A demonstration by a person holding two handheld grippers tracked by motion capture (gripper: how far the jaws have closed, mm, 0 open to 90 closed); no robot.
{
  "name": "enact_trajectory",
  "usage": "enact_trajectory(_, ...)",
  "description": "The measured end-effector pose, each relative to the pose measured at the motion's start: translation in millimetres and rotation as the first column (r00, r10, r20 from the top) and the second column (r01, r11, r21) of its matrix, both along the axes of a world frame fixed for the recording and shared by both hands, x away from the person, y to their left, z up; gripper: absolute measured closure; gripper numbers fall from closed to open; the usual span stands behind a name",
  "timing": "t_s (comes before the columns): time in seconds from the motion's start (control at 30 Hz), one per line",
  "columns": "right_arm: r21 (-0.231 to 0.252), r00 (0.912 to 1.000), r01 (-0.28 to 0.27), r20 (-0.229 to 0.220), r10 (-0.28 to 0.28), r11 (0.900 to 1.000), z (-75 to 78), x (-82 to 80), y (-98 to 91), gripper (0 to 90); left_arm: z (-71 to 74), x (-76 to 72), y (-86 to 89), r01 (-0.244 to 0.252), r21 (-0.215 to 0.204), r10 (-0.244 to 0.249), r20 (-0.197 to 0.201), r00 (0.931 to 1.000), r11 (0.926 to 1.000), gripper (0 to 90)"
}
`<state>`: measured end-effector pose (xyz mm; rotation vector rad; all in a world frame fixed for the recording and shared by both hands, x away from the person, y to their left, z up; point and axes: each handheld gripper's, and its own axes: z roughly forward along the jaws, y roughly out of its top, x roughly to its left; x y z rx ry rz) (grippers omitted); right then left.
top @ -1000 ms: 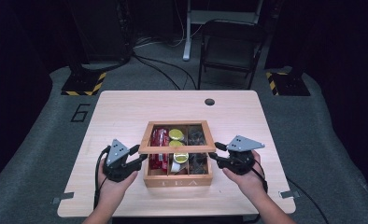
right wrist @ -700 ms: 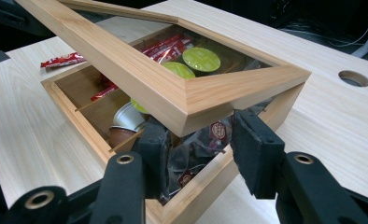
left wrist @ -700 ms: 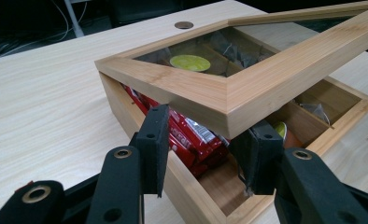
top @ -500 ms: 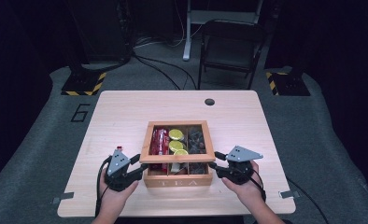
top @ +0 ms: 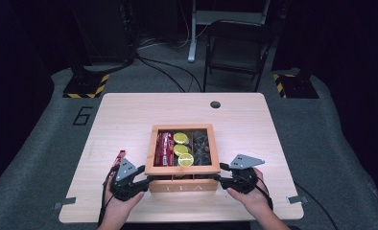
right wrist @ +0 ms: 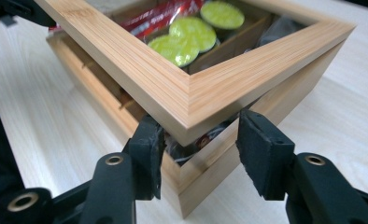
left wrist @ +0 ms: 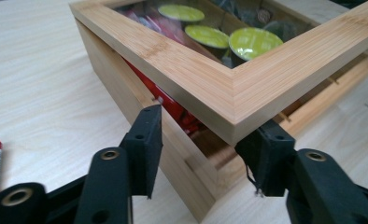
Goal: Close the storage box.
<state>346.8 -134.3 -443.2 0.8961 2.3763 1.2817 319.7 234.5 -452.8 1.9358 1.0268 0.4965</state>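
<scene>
Nearest to the person are 2 tools, one at each front corner of the wooden box (top: pixel 183 184). The left tool (top: pixel 146 181) has its jaws apart w/ the front-left corner of the lid (left wrist: pixel 247 88) between them; the right tool (top: pixel 220 179) the same at the front-right corner. Both pairs have just been opening, and the pads stand beside the wood, not pressing on it. The lid, a wood frame w/ a glass window, sits raised a little over the box at the front, a gap is visible under it. The box stands at the front-middle of the counter (top: pixel 129 115), its front close to the near edge. Inside, thru the glass: 3 green-topped capsules (top: pixel 180 149), red packets (top: pixel 164 147) at left, dark items at right, count not clear. 1 red packet (top: pixel 120 156) lies on the counter left of the box. Behind the box the counter is open; far off, 1 folding chair (top: pixel 235 52).
</scene>
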Motion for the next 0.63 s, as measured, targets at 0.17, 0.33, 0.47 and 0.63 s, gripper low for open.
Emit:
enact_trajectory(0.17, -0.049, 0.9994, -0.021, -0.029, 0.019, 0.9986, -6.1, -0.2, 4.8, 49.2, -5.8, -0.1, 1.7, 0.041, 0.024, -0.039, -0.05, 0.998, 0.9989, 44.9)
enact_trajectory(0.33, -0.109, 0.9954, -0.055, -0.084, 0.046, 0.9925, -12.7, 1.9, 7.1, 44.4, -11.2, 0.4, -3.7, 0.059, 0.065, -0.051, -0.122, 0.9912, 0.9961, 40.4)
enact_trajectory(0.47, -0.14, 0.9922, -0.071, -0.112, 0.055, 0.9876, -16.0, 3.5, 7.0, 39.8, -14.4, -7.1, -2.2, 0.066, 0.078, -0.054, -0.14, 0.9886, 0.9948, 37.0)
enact_trajectory(0.63, -0.125, 0.9951, -0.068, -0.08, 0.058, 0.9898, -9.9, 0.3, 5.4, 37.9, -14.6, -11.4, 2.1, 0.051, 0.05, -0.043, -0.138, 0.9895, 0.9975, 34.8)
